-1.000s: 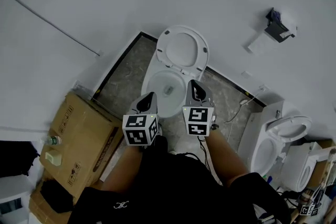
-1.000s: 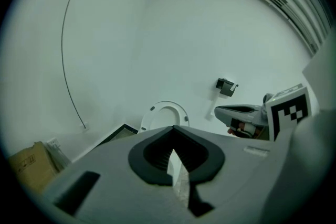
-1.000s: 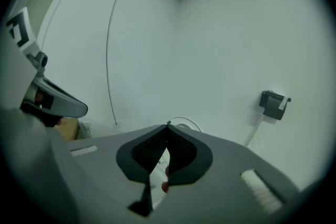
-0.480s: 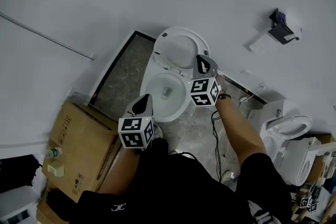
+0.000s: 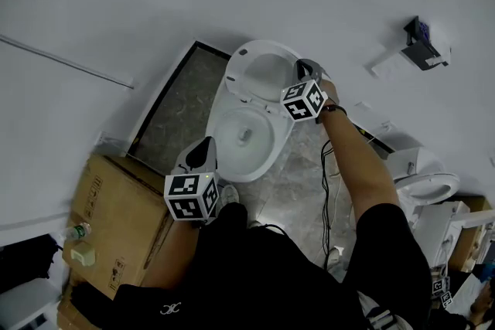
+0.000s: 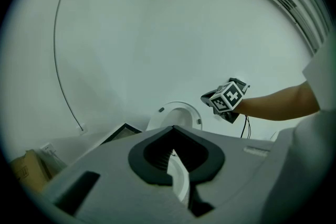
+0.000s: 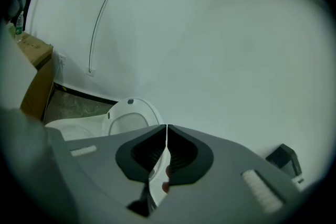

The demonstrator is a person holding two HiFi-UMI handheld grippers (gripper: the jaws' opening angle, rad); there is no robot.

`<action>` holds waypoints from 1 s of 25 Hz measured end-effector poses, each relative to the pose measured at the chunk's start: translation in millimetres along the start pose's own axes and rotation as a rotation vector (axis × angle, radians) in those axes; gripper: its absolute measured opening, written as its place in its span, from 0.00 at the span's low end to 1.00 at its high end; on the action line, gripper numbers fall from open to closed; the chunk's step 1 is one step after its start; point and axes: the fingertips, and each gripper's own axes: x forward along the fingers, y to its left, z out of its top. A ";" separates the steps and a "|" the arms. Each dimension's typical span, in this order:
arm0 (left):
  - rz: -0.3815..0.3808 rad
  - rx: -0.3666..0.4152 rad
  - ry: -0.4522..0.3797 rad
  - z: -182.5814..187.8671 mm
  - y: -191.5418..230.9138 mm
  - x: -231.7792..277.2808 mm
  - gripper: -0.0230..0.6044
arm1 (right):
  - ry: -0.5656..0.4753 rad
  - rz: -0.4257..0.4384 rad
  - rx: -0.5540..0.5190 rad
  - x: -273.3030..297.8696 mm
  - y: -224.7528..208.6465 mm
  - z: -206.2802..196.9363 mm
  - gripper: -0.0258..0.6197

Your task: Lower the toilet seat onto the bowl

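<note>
The white toilet seat stands raised against the wall above the open bowl. My right gripper is stretched out to the raised seat's upper right edge; whether it touches the seat I cannot tell. In the right gripper view the seat lies left of the right gripper. Its jaws are opening, with only a hairline slit between the tips and nothing clamped. My left gripper hangs low by the bowl's front left, its jaws shut and empty, also in its own view.
A cardboard box stands on the floor at the left with a bottle beside it. A second toilet is at the right. A paper holder hangs on the wall. A cable trails on the floor.
My right gripper has risen from beside the left one in front of the bowl up to the raised seat's right edge. The left gripper has drifted slightly down and left.
</note>
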 end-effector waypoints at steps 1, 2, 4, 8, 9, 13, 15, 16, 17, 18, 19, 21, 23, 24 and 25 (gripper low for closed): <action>-0.004 0.002 0.003 -0.8 1.2 1.1 0.05 | 0.020 0.021 -0.001 8.4 2.6 -3.9 0.07; -0.007 0.005 0.007 -1.6 2.3 2.1 0.05 | 0.042 0.045 -0.002 16.6 6.4 -8.4 0.08; -0.009 0.014 0.014 -3.0 4.5 3.1 0.05 | 0.083 0.078 -0.010 30.5 13.7 -17.4 0.11; -0.003 0.033 0.027 -3.0 11.7 1.9 0.05 | 0.130 0.070 -0.046 49.4 16.2 -27.0 0.12; -0.002 0.034 0.029 -2.9 13.9 1.8 0.05 | 0.143 0.065 -0.056 54.5 14.7 -30.0 0.14; 0.004 0.031 0.040 -5.8 21.9 0.3 0.05 | 0.197 0.053 -0.108 69.6 11.8 -41.5 0.16; 0.001 0.040 0.050 -7.6 24.7 1.3 0.05 | 0.206 0.055 -0.132 74.4 13.0 -44.8 0.15; 0.000 0.048 0.055 -7.9 25.8 2.7 0.05 | 0.210 0.054 -0.134 77.1 12.5 -46.4 0.15; -0.001 0.054 0.059 -7.8 26.6 4.1 0.05 | 0.215 0.054 -0.127 79.4 11.6 -47.9 0.15; -0.002 0.058 0.060 -7.2 27.4 5.3 0.05 | 0.222 0.055 -0.119 81.2 10.7 -49.3 0.15; -0.004 0.059 0.059 -6.4 28.1 6.3 0.05 | 0.229 0.056 -0.114 82.6 10.1 -50.5 0.15; -0.007 0.061 0.056 -4.5 29.7 8.3 0.05 | 0.237 0.057 -0.116 85.5 10.0 -52.0 0.15; -0.009 0.067 0.056 -3.0 30.9 10.8 0.05 | 0.243 0.055 -0.122 89.7 9.4 -54.5 0.16; -0.010 0.069 0.058 -2.8 31.6 12.0 0.05 | 0.247 0.055 -0.120 91.9 9.3 -56.3 0.16; -0.010 0.069 0.062 -3.4 32.4 13.3 0.05 | 0.252 0.058 -0.114 94.1 9.7 -58.4 0.16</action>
